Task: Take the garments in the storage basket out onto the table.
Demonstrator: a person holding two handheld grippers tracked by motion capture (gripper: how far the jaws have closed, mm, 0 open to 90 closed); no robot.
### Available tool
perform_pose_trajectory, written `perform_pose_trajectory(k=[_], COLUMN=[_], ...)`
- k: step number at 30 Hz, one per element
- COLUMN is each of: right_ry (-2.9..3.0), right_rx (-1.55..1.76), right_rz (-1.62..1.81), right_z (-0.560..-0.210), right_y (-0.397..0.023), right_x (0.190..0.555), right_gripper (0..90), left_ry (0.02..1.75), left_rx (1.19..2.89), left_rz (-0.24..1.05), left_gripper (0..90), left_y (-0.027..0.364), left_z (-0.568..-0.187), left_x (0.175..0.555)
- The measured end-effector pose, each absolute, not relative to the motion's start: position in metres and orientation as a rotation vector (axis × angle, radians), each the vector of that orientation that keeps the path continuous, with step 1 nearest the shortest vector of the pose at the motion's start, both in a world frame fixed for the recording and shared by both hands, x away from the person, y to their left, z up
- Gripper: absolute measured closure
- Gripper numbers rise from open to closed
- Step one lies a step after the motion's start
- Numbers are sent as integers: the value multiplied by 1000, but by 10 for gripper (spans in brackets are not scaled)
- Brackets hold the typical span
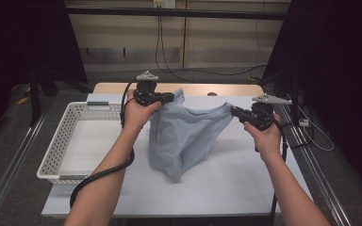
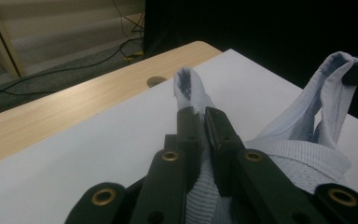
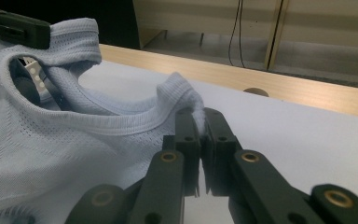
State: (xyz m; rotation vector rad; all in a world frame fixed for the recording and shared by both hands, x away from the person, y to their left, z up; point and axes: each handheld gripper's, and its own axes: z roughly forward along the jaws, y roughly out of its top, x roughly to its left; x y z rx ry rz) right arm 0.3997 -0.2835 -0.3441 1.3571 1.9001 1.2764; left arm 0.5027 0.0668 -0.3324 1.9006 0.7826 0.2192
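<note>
Holding a pale blue mesh shirt (image 1: pixel 181 136) up over the white sheet (image 1: pixel 245 188) on the table, just right of the white basket (image 1: pixel 70 136). Left gripper (image 1: pixel 168 97) pinching one shoulder by the collar, jaws pressed tight on the fabric with a little tuft poking out past the tips. Right gripper (image 1: pixel 234 111) doing the same on the other shoulder, clamped hard on the ribbed edge. Collar stretching between the two, body sagging down, bottom end touching the sheet well right of the basket.

Progress-wise: looking like the pick-up part done, both corners grabbed and lifted. Spreading it flat, folding, or dropping it in the basket all remaining, judging by the empty basket.

Hard to make out: lower hem bunching into a point, so sleeves and back layer hiding in the folds. Near edge of the sheet cutting off behind the forearms.
</note>
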Motion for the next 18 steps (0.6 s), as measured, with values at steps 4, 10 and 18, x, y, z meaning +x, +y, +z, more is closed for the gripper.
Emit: perform_pose_trajectory(k=[4,10,18], right_ry=[1907,1906,1904], right_rx=[1341,1333,1344], right_rz=[1264,1263,1266], right_z=[-340,-338,-341], right_y=[-279,-276,-273], right_x=[401,402,407], right_gripper=[862,862,862], left_ry=[788,791,791], left_rx=[1888,1879,1870], left_rz=[221,228,235], left_gripper=[856,857,856], left_y=[72,77,81], left_z=[-330,-329,-327], left_x=[501,499,498])
